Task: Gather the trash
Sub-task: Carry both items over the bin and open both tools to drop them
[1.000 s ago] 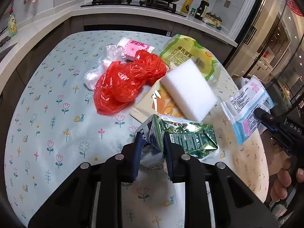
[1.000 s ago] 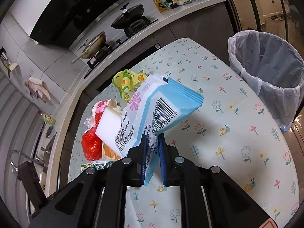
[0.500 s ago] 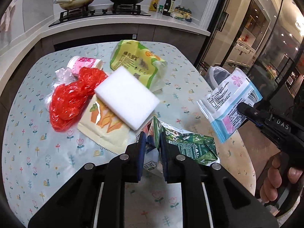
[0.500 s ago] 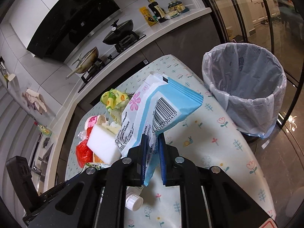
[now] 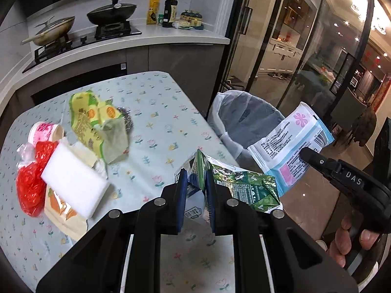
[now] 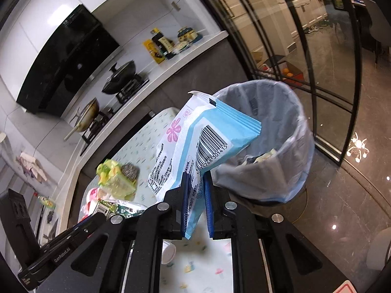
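My left gripper [image 5: 196, 183] is shut on a crumpled green carton [image 5: 234, 185] and holds it above the table's right edge. My right gripper [image 6: 195, 183] is shut on a blue and white wipes packet [image 6: 200, 136], which also shows in the left wrist view [image 5: 290, 146], and holds it near the rim of the lined trash bin [image 6: 273, 136]. The bin [image 5: 244, 119] stands on the floor just past the table. Some trash lies in its bottom.
On the flowered table [image 5: 156, 112] lie a red plastic bag [image 5: 29, 183], a white sponge block [image 5: 73, 183], an orange snack packet [image 5: 61, 210], a yellow-green bag [image 5: 95, 119], a steel scourer [image 5: 124, 117] and a pink cup [image 5: 44, 131]. A kitchen counter with pans [image 5: 112, 14] runs behind.
Both grippers have swung right, off the table's middle toward the bin, each carrying its item. The bin is now close ahead of the right gripper.
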A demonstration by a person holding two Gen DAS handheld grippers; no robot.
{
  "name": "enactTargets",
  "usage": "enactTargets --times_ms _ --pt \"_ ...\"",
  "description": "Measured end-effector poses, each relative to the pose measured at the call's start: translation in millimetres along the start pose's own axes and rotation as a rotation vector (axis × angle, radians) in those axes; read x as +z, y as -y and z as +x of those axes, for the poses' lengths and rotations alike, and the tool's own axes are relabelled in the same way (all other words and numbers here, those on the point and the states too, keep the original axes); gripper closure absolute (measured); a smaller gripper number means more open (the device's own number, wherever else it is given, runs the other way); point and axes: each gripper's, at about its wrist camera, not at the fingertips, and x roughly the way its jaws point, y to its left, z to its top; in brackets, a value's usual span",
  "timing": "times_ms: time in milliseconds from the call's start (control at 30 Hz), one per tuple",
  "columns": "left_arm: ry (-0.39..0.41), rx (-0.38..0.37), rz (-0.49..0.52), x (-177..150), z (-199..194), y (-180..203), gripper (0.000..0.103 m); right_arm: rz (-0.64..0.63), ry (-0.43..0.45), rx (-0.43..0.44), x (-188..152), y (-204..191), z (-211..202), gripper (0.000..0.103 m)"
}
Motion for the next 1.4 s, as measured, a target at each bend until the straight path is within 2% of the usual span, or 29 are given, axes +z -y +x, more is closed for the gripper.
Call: enactTargets --times_ms 467,800,1033,1167,1267,1333,1400 --pt "0.035 -0.060 0.106 70.6 68.9 75.7 0.088 0.042 0.102 -0.102 70.1 63.9 6.7 0.091" --pt "-0.003 -0.064 0.108 93.3 117.4 89.5 0.088 0.062 0.118 -0.151 89.9 89.6 17.5 0.091" --pt "-0.010 -0.071 0.079 100.5 130.5 90.1 0.086 0.063 0.112 -0.158 94.2 90.9 26.8 0.091" --pt "0.005 -0.059 0.060 103.5 125.1 86.4 0.060 0.052 0.093 -0.145 93.7 83.3 35.5 0.091" --pt "0.029 -0.043 0.034 102.9 115.4 78.9 0.042 0.035 0.065 -0.132 91.8 72.4 44.7 0.084" --pt "0.046 -0.027 0.025 101.6 108.4 73.6 0.038 0.025 0.054 -0.122 89.8 65.8 49.9 0.074" --pt "0.055 -0.008 0.024 100.4 103.1 67.9 0.033 0.012 0.049 -0.119 88.2 58.8 53.5 0.073"
